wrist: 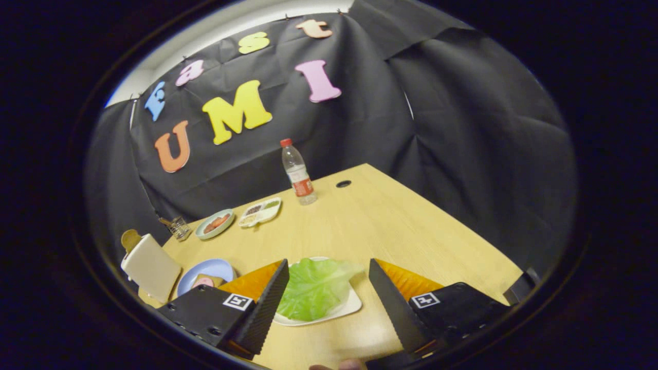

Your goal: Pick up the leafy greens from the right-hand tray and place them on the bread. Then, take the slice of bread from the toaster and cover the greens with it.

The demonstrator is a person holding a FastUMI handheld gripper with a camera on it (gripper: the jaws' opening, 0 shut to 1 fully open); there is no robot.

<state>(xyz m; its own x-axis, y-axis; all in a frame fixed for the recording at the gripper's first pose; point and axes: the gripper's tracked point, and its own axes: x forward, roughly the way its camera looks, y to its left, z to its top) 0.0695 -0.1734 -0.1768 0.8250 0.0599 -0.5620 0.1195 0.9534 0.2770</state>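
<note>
Now, gripper [329, 285] jaws spread wide, empty, leafy greens [314, 288] on white tray [349, 307] between them, bare table [390, 226] beyond.

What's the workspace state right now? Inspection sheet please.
Surface: light wooden table, with a grommet hole beyond the bottle.
Job's things: lettuce leaf on a white tray, between the fingers; toaster with bread slice sticking up; blue plate with food beside it.
Clutter: water bottle, divided snack dish, green plate, small glass.
Grippers: gripper open, fingers either side of the lettuce, not pressing.
Cables: nothing seen.
Surroundings: black cloth wall.
</note>
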